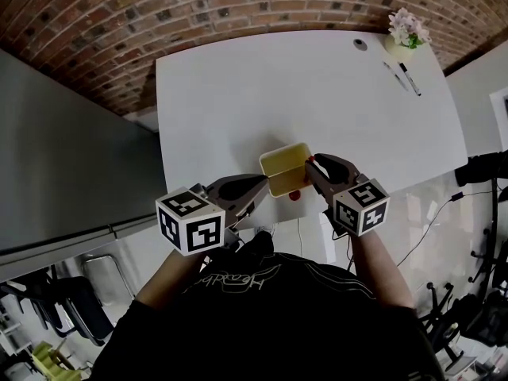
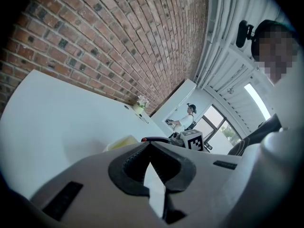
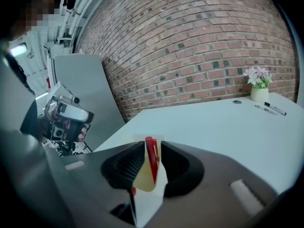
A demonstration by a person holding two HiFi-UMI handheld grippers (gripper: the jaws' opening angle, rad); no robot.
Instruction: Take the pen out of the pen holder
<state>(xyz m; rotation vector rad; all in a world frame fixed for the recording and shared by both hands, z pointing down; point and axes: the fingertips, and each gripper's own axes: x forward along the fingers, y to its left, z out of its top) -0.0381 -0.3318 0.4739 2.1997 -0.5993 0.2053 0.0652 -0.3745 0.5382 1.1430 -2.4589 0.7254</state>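
Right gripper view puts the pen [image 3: 151, 159] upright between the jaws of my right gripper [image 3: 152, 145]. They stand narrow on it, and the ribbed pads look to touch its red barrel on both sides near the top. Its lower part sits in the yellow pen holder [image 3: 144, 180], so I judge the step in hand to be the grasp itself, with the lift not yet made.

My left gripper [image 2: 150, 145] has its jaws closed tip to tip with nothing in them. In the head view it sits just beside the holder's near left corner; I cannot tell whether it touches.

The next move, as I judge it, calls for a straight pull upward along the pen's own line with a firm grip. A slanted pull could drag the light holder, which stands close to the near edge of the bench [image 1: 238, 94]. My left jaws could steady the holder meanwhile. A small red thing [image 1: 294, 195] lies at the holder's near side; I cannot say what it is.

The bench is white and mostly bare. At its far right corner are a small pot of flowers [image 1: 407, 30], two more pens [image 1: 405, 76] and a dark round fitting [image 1: 360, 44]. Behind it is a brick wall [image 1: 159, 14], and to the left a grey panel [image 1: 55, 157]. Chairs [image 1: 71, 308] and cables [image 1: 432, 213] are on the floor, and another person [image 2: 184, 120] stands by a far window.
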